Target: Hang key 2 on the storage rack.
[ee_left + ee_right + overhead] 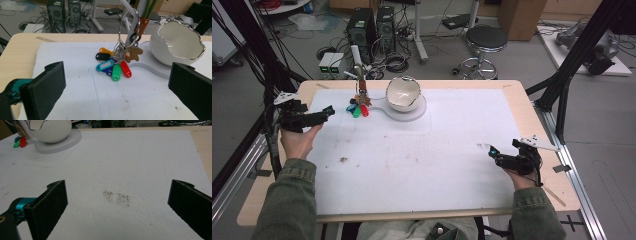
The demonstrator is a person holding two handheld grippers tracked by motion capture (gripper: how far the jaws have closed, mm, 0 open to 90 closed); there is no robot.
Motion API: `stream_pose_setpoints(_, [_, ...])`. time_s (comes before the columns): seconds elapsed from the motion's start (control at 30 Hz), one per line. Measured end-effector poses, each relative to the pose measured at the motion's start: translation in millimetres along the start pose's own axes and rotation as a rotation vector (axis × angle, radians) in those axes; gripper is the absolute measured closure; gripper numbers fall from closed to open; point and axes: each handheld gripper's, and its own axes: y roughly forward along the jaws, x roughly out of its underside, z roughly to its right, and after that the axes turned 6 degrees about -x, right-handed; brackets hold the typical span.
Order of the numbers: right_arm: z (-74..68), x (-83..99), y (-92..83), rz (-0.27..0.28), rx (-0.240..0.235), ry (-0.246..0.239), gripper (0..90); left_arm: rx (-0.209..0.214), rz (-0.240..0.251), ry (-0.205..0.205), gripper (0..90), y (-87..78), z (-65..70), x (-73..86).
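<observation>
Fingers (50, 205) spread wide over white mat (140, 170) — smudged, perhaps dirt.

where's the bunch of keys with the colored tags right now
In the high view the bunch of key tags lies at the far left of the white mat, just left of the white bowl, ahead of the open left gripper.

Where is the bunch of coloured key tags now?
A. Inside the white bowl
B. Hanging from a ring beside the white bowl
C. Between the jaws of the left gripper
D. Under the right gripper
B: the key tags hang from a metal ring, beside the white bowl, not in it.
</observation>
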Motion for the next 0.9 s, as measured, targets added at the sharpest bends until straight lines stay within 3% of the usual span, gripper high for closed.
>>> stream_pose_setpoints(0.1, [0.0,0.0,0.0,-0.002,0.0,0.002,1.8,0.012,0.039,-0.029,1.6,-4.8,-0.6,8.4])
stream_pose_setpoints(0.37, [0.1,0.0,0.5,-0.001,0.001,0.0,1.8,0.011,0.018,0.009,1.6,-13.1,7.3,22.8])
stream_pose_setpoints(0.73, [-0.3,-0.1,0.3,-0.002,-0.002,0.005,1.8,0.04,0.035,0.002,1.6,-26.6,14.5,36.7])
stream_pose_setpoints(0.9, [-0.2,0.0,0.1,-0.001,-0.001,0.001,1.8,0.015,0.029,0.019,1.6,-30.8,12.8,44.9])
